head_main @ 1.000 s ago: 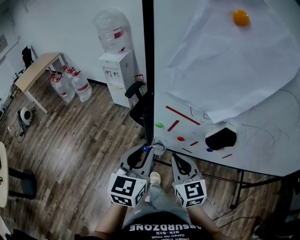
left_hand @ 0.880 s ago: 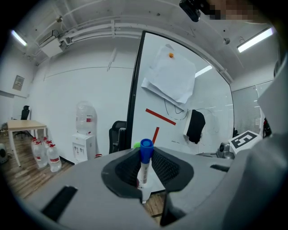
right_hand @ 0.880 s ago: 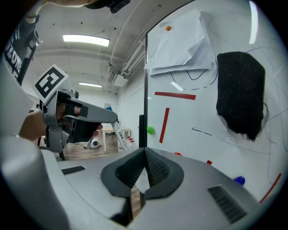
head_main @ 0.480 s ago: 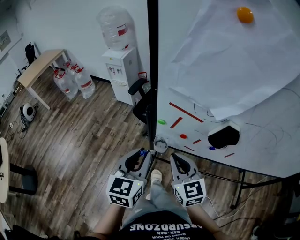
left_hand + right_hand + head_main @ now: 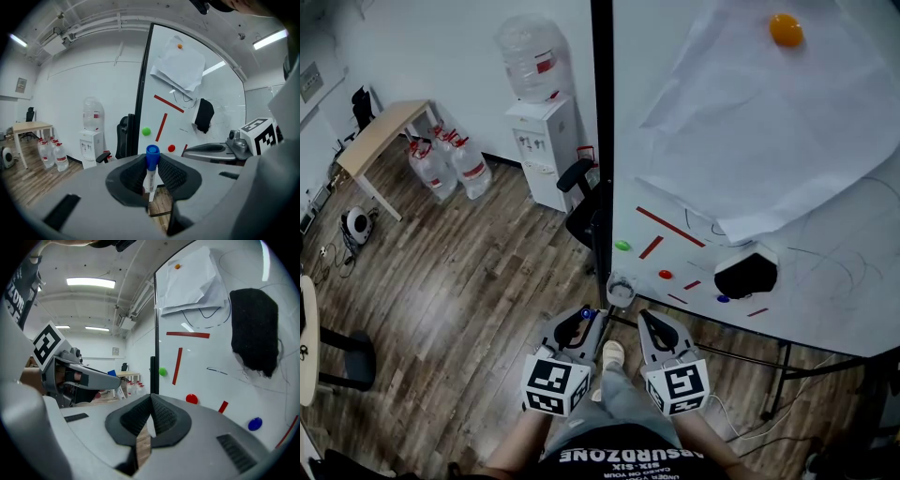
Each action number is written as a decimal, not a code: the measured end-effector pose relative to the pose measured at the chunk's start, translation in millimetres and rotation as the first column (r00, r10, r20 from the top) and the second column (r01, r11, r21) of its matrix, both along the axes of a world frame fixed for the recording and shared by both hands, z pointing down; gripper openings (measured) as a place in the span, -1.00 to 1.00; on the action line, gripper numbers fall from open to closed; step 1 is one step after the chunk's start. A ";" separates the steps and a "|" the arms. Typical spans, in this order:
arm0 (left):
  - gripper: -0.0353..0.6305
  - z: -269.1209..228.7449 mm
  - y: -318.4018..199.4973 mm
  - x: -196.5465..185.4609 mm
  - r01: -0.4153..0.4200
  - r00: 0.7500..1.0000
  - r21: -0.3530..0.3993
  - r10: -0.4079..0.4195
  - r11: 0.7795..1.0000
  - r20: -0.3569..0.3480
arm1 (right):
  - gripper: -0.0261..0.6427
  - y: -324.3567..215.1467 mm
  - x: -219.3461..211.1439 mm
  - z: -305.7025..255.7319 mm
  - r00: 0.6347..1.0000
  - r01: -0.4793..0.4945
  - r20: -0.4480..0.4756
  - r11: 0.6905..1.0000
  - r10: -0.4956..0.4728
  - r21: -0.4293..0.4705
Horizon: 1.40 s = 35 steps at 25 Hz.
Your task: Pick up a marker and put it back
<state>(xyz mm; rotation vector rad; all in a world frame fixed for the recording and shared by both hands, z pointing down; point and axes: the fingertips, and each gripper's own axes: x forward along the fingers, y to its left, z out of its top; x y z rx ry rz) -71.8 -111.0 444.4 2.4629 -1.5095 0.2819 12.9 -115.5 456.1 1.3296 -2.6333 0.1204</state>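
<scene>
Now pinched upright in narrowly parted left tongs [image 5: 151, 177]: white-barrelled, blue-capped marker [image 5: 151, 164]. At 3 o'clock, right tongs [image 5: 150, 420] shut on nothing. Might slip from the pads or tilt, missing small clear cup [image 5: 621, 290] at 1 o'clock.

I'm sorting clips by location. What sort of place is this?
Most likely an office or meeting room: a whiteboard with paper stuck on it, a water dispenser with spare bottles beside it, and a desk on a wood floor.
</scene>
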 end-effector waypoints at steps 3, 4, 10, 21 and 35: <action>-0.65 7.3 -0.1 3.2 -0.004 1.000 -0.004 0.004 1.000 0.007 | -0.93 0.2 2.1 1.5 1.000 -0.008 -0.002 1.000 0.008 -0.005; -0.65 10.3 -0.1 4.4 -0.006 1.000 -0.008 0.006 1.000 0.009 | -0.93 0.5 2.5 2.0 1.000 -0.008 -0.001 1.000 0.008 -0.005; -0.65 27.8 1.2 8.3 -0.018 1.000 -0.035 0.019 0.999 0.021 | -0.93 3.4 2.0 6.4 1.000 -0.008 -0.001 1.000 0.008 -0.020; -0.65 53.1 5.1 8.5 -0.019 0.999 -0.080 0.022 0.997 0.038 | -0.93 10.1 -4.3 12.9 1.000 0.009 -0.001 0.999 -0.009 -0.038; -0.65 62.0 6.4 7.3 -0.022 0.998 -0.098 0.027 0.995 0.050 | -0.93 12.1 -5.4 15.0 1.000 0.003 -0.006 0.999 -0.003 -0.041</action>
